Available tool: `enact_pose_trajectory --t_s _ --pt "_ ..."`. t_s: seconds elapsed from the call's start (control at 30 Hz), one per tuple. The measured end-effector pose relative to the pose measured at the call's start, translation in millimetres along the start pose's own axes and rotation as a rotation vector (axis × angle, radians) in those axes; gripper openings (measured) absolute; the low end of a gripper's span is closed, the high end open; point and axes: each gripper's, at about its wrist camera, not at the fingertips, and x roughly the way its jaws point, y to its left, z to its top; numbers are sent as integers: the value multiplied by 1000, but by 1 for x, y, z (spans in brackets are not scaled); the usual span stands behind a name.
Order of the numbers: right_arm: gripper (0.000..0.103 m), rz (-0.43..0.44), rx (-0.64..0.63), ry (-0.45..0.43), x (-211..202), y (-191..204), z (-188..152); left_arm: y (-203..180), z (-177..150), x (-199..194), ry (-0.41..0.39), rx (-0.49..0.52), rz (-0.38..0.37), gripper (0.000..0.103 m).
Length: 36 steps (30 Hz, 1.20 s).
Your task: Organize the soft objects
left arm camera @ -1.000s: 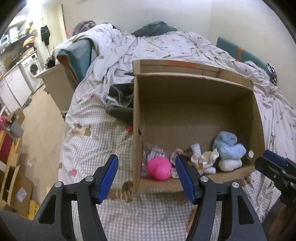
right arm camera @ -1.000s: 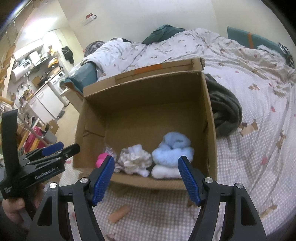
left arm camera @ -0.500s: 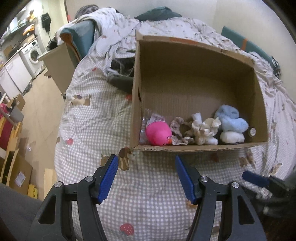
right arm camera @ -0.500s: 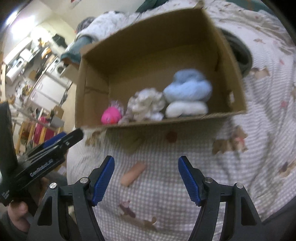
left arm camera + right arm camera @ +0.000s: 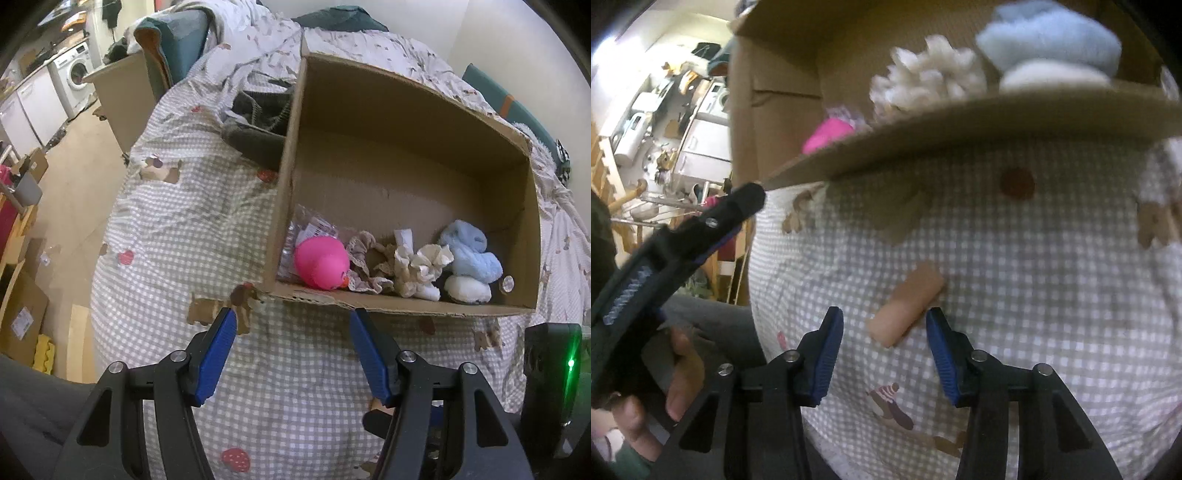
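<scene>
Fingers wide over the bed, one piece outside the box

I hold the left gripper (image 5: 290,326) above the checked bed (image 5: 177,236), fingers apart and empty, just short of the box (image 5: 284,206). Along the near wall inside the box lie, left to right, a pink toy (image 5: 322,262), a beige frilly cloth (image 5: 369,262), a cream bundle (image 5: 421,271) and a blue sock roll (image 5: 469,254) on top of a white roll (image 5: 467,290). A dark garment (image 5: 258,136) lies on the bed beside the box's left wall.

My right gripper (image 5: 884,323) is low over the bed, fingers spread, with the near end of a tan foam piece (image 5: 907,310) between the tips. The right fingertip is just beside it; I cannot tell whether it touches. The foam lies on the bed, outside the box.
</scene>
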Motion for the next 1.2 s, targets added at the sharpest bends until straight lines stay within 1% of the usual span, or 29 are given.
enact_pose_trajectory --t_s 0.03,0.1,0.13,0.17,0.2,0.23,0.27,0.3,0.37,0.47,0.57,0.67,0.73,0.77,0.93,1.07,1.13,1.2 --pt "50 -6 -3 -1 2 0 0 -3 -1 2 6 6 0 61" --pt "41 -19 -11 -10 4 2 1 -8 -2 5 14 20 -4 61" --pt "38 -25 -10 -12 6 2 1 -9 -2 5 14 26 -4 61" --pt "32 -30 -6 -12 7 2 1 -11 -3 6 14 32 -3 61" --pt "22 -38 -6 -13 7 1 2 -12 -2 6 15 36 -3 61" --pt "18 -48 -15 -17 7 3 3 -12 -3 7 16 40 -2 61" --pt "9 -50 -24 -19 5 4 4 -13 -3 7 18 41 -2 61" --pt "7 -53 -39 -25 3 7 4 -13 -3 8 19 40 -1 61" --pt "7 -58 -62 -52 -9 6 3 -11 -4 9 26 37 0 61" --pt "7 -65 -56 -105 -28 6 -1 -9 -6 12 38 36 0 61" --pt "7 -130 -52 -165 -45 5 -5 -11 -8 16 55 47 3 61" --pt "7 -202 -39 -214 -55 3 -6 -20 -13 23 77 87 10 61" --pt "7 -222 -13 -229 -58 -3 -4 -28 -17 28 96 124 8 61" --pt "7 -228 0 -233 -59 -5 -3 -34 -20 33 115 150 -5 61" --pt "7 -206 69 -237 -63 -23 1 -50 -22 52 187 213 -63 61" --pt "7 -188 89 -238 -65 -26 4 -57 -17 74 244 230 -86 60" --pt "7 -184 92 -238 -68 -30 3 -59 -16 81 253 237 -95 59" --pt "7 -181 94 -235 -68 -30 2 -62 -13 84 235 252 -89 54"
